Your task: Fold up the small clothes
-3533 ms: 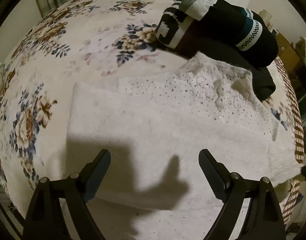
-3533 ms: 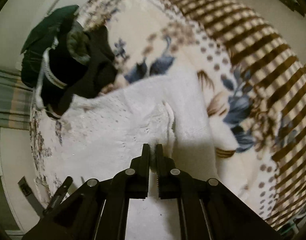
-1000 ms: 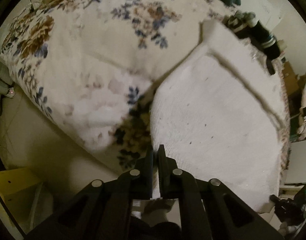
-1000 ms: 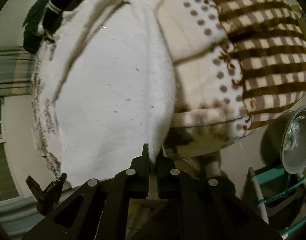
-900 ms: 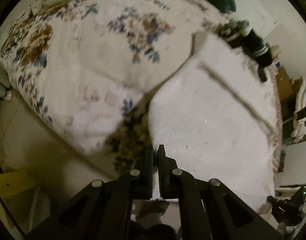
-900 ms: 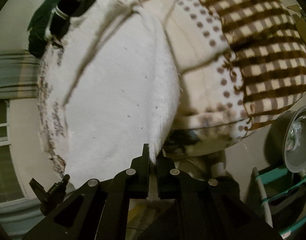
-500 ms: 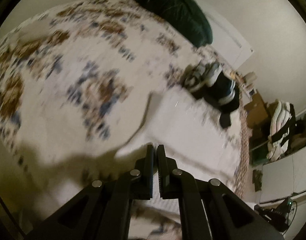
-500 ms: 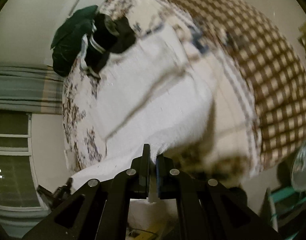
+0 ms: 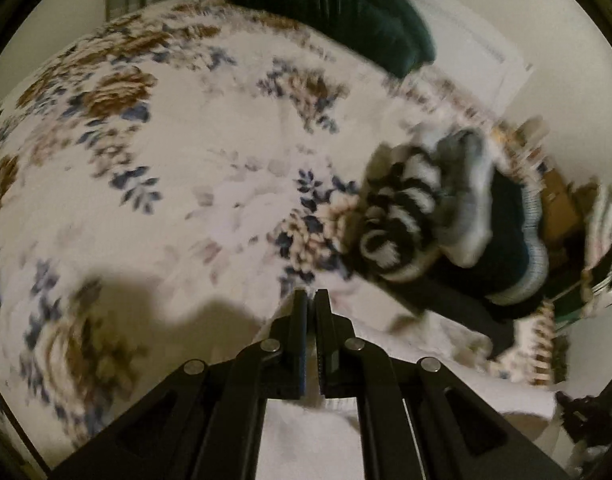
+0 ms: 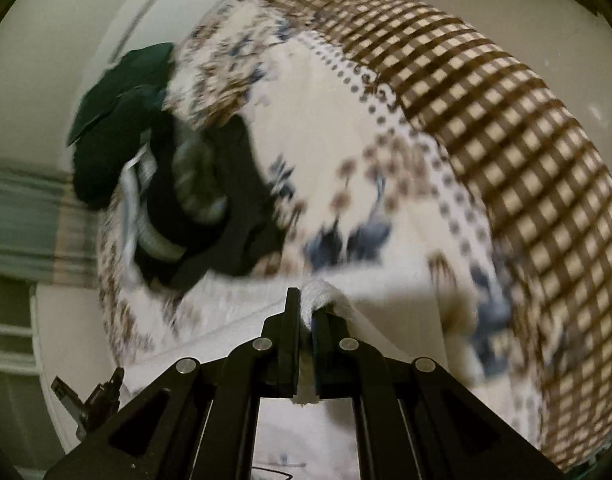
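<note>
A white knit garment (image 9: 418, 356) lies on the floral bedspread (image 9: 178, 168). My left gripper (image 9: 311, 300) is shut on its left edge and holds that edge over the garment's body. My right gripper (image 10: 306, 300) is shut on the garment's right edge; a bunch of white knit (image 10: 320, 292) shows between its jaws, and the garment (image 10: 226, 320) stretches away to the left. Both views are blurred by motion.
A pile of dark clothes with black-and-white patterned bands (image 9: 446, 216) lies just beyond the garment, also in the right wrist view (image 10: 194, 200). A dark green pillow (image 9: 338, 12) sits at the bed's far end. A brown checked blanket (image 10: 506, 140) covers the bed's right side.
Both grippers have swung up from below the bed's edge and forward over the bed, carrying the garment's near edge toward the dark clothes pile. Both stay shut on the fabric.
</note>
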{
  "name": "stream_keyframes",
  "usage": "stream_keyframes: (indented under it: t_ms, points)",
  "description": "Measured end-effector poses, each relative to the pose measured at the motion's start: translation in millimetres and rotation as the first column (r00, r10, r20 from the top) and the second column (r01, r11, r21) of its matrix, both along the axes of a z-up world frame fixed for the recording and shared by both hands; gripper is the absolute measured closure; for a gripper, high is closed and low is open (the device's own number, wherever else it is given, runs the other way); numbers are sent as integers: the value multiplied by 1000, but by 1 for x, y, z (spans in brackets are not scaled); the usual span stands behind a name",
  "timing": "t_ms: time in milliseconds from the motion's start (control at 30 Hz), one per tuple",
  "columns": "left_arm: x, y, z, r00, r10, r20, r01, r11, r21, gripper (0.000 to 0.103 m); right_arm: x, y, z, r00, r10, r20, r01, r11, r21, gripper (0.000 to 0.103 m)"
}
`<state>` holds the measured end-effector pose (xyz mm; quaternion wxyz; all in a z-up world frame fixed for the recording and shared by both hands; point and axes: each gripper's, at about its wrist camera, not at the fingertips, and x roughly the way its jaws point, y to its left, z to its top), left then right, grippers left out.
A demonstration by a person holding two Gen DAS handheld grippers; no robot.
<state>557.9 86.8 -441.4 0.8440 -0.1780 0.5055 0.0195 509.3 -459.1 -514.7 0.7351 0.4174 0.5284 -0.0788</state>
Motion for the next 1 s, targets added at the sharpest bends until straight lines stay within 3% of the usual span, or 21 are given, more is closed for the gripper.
stream_keyframes:
  t_ms: [133, 167, 200, 233, 267, 300, 333, 367, 500, 667, 833, 1000]
  points:
    - [37, 1, -44, 991, 11, -134, -14, 1000, -23, 97, 43, -12, -51, 996, -6, -84, 11, 998, 65, 95]
    - [39, 7, -48, 988, 25, -150, -31, 999, -42, 97, 43, -12, -55, 996, -1, -89, 7, 998, 66, 83]
    - [39, 14, -49, 986, 41, -161, -52, 997, -61, 97, 41, -13, -55, 997, 0, -73, 4, 998, 60, 55]
    - [35, 22, -46, 987, 54, -154, -67, 995, -77, 89, 36, -13, -53, 998, 4, -56, -1, 999, 52, 38]
    - [28, 28, -41, 989, 62, -135, -73, 994, -80, 73, 28, -11, -49, 999, 12, -40, -11, 999, 36, 15]
    - [16, 36, -33, 992, 70, -102, -79, 993, -91, 63, 15, -9, -40, 1000, 23, -18, -23, 1000, -1, 11]
    - [5, 41, -27, 993, 81, -83, -90, 991, -104, 42, 3, -6, -34, 1000, 28, -7, -28, 999, -30, 11]
    - [-8, 47, -23, 993, 91, -70, -98, 988, -117, 34, -15, -1, -26, 999, 32, 4, -32, 997, -65, 11]
    - [-87, 64, -23, 983, 159, -97, -173, 972, -159, 34, -89, 20, -19, 1000, 11, 11, -10, 997, -80, 11]
    - [-191, 67, -53, 944, 256, -207, -300, 928, -221, 34, -172, 48, -54, 996, -92, -21, 94, 993, 71, 11]
    - [-217, 55, -101, 911, 310, -273, -393, 852, -345, 34, -181, 59, -111, 982, -189, 7, 182, 954, 238, 11]
    - [-195, 42, -123, 905, 342, -254, -417, 832, -365, 34, -180, 59, -131, 948, -304, 89, 275, 930, 244, 13]
